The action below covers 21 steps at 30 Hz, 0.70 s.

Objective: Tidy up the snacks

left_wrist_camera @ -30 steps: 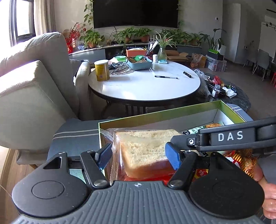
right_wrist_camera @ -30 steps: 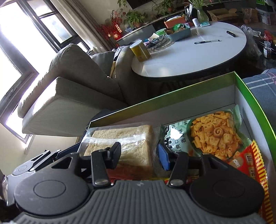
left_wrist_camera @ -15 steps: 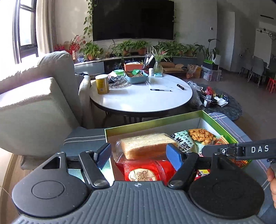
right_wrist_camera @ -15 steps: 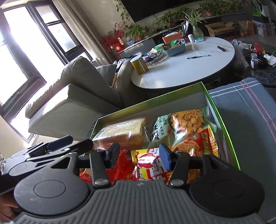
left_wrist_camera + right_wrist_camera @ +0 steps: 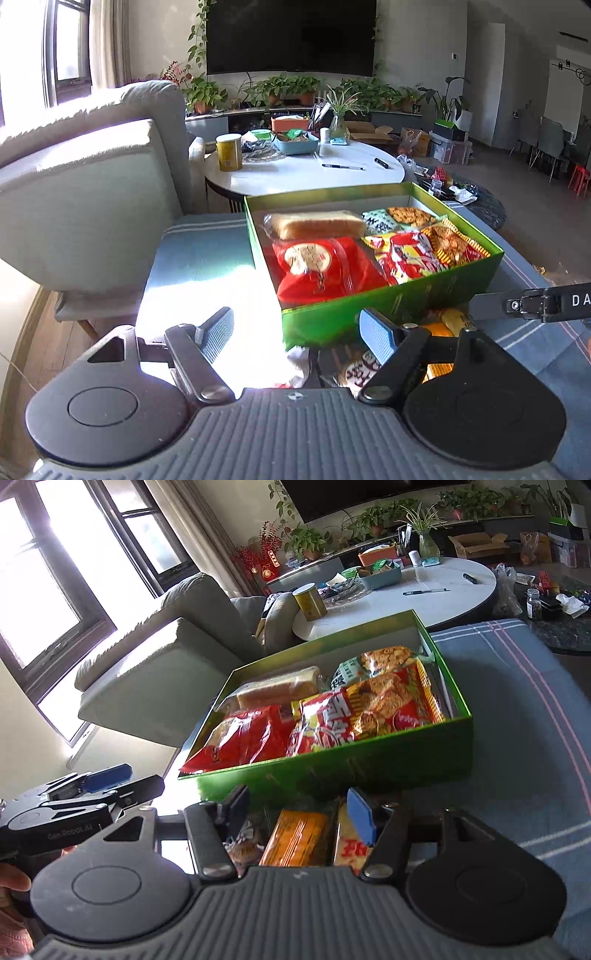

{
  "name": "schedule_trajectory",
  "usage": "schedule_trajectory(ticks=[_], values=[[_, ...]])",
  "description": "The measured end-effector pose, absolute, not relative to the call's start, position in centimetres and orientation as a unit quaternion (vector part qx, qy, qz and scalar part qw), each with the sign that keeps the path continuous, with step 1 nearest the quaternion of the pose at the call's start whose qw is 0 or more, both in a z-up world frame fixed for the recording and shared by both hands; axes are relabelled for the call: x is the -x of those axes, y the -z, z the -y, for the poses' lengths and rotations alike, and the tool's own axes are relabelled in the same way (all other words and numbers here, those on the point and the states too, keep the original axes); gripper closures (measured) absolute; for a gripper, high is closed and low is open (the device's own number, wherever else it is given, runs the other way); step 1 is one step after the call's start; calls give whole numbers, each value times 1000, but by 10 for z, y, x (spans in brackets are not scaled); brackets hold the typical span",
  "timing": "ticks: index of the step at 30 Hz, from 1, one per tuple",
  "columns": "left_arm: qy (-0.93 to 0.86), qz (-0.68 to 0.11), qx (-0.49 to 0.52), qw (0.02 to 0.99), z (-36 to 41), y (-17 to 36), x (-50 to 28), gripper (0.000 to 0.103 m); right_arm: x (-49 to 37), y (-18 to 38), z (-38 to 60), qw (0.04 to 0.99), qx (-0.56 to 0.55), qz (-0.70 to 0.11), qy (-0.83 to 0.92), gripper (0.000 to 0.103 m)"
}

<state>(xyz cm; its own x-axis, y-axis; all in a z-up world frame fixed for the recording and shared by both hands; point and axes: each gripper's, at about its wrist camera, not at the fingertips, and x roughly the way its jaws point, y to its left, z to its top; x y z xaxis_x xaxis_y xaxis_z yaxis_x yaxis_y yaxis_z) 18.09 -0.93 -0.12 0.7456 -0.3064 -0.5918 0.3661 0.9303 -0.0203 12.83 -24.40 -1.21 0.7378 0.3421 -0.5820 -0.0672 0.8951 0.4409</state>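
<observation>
Left gripper [image 5: 297, 328] empty, green box [image 5: 388, 306] just beyond

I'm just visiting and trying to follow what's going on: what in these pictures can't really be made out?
- Loose snacks in front of the green box: right wrist view, the orange packet and its neighbours are half hidden by the right hand-held gripper.
- Same snacks, left wrist view: covered by the left hand-held gripper and sun glare.
- Red bag label: blurred.
- Packets under the top layer: hidden.
- Blue tray contents on the round table: too small.
</observation>
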Motion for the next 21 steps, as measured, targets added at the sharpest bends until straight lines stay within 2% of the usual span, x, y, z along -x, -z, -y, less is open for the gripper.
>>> schedule_trajectory(ticks=[7,21], values=[[148,-299,-109,936,5,20,-161,30,-94,27,224,911,-158,-363,-118,20],[129,-326,-121,929,12,59,-195,29,-79,32,232,914,-169,-357,-96,20]])
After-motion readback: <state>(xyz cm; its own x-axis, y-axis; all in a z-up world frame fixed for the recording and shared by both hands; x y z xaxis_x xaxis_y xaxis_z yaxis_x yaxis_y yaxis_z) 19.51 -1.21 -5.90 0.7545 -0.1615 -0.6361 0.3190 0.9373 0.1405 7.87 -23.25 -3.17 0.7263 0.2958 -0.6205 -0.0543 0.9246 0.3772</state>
